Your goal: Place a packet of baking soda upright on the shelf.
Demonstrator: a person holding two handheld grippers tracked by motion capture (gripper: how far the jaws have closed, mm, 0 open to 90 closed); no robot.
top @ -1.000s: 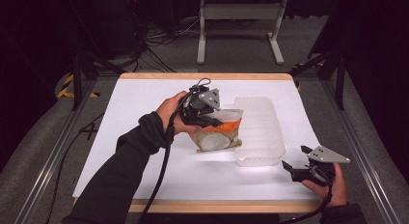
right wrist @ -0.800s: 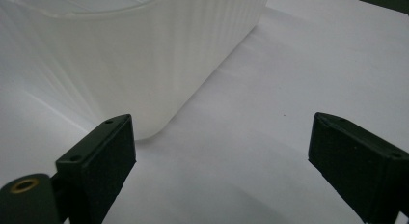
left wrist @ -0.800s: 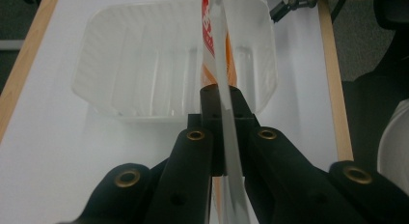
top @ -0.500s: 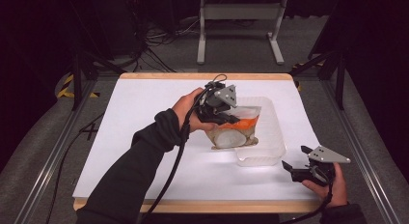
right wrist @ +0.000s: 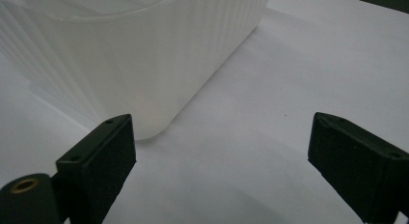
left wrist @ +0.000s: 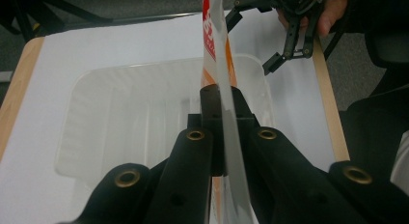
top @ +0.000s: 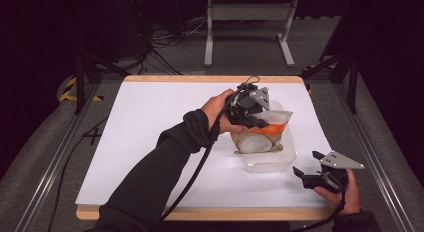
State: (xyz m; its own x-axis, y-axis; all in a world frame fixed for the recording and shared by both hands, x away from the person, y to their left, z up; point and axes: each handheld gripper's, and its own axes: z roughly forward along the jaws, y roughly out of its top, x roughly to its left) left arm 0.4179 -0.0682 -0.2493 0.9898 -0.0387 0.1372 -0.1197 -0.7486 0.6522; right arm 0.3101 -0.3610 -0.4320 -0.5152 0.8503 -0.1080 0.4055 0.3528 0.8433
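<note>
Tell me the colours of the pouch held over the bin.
The pouch is clear plastic with an orange band and whitish contents, pinched by the left gripper; the high view shows it best.

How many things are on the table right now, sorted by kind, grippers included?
Pouch, orange and white, pinched by the left gripper: 1
Translucent white bin: 1
Grippers, counting the right gripper standing open beside the bin: 2
Total: 4

White worktop (top: 150,142) with wooden edge stood on grey carpet floor (top: 45,137); dark room, cables (top: 165,37) and a grey metal stand (top: 247,27) behind, black-yellow tape (top: 67,89) at left.
</note>
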